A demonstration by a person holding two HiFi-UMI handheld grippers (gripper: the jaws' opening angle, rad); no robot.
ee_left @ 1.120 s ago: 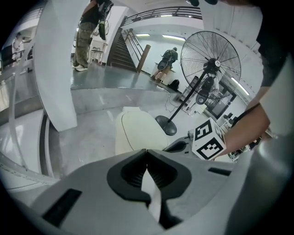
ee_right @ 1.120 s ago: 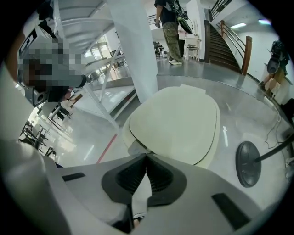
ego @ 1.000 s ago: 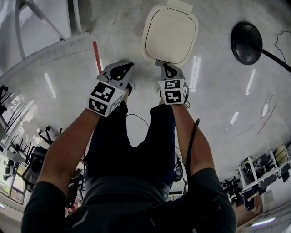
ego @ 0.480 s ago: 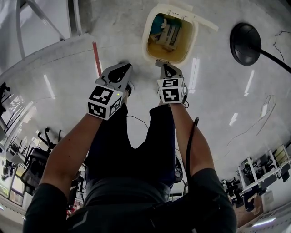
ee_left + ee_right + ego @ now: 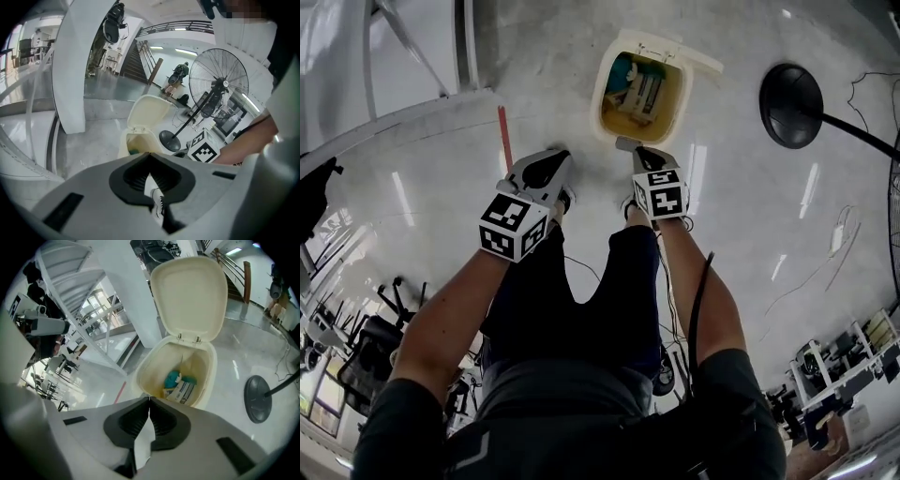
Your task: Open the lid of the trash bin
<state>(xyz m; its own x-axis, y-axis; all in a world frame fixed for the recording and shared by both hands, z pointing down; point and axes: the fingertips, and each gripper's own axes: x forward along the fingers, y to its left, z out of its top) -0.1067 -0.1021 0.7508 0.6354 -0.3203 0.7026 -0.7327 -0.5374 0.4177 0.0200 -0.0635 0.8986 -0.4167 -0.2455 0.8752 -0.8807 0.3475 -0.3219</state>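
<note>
While the trash bin point(image 5: 602, 105) stands with its lid point(image 5: 698, 56) tipped up behind it — rubbish point(image 5: 639, 94) showing inside — the right gripper point(image 5: 635, 150) sits at its near rim, the left gripper point(image 5: 551, 161) beside, both pairs of jaws closed on nothing.

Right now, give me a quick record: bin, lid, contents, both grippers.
trash bin: cream, standing on the floor, open
lid: raised upright on its rear hinges
contents: teal item and printed package
left gripper: jaws together, empty, short of the bin and to its left
right gripper: jaws together, empty, tips at the bin's front rim
task state: lid already open
</note>
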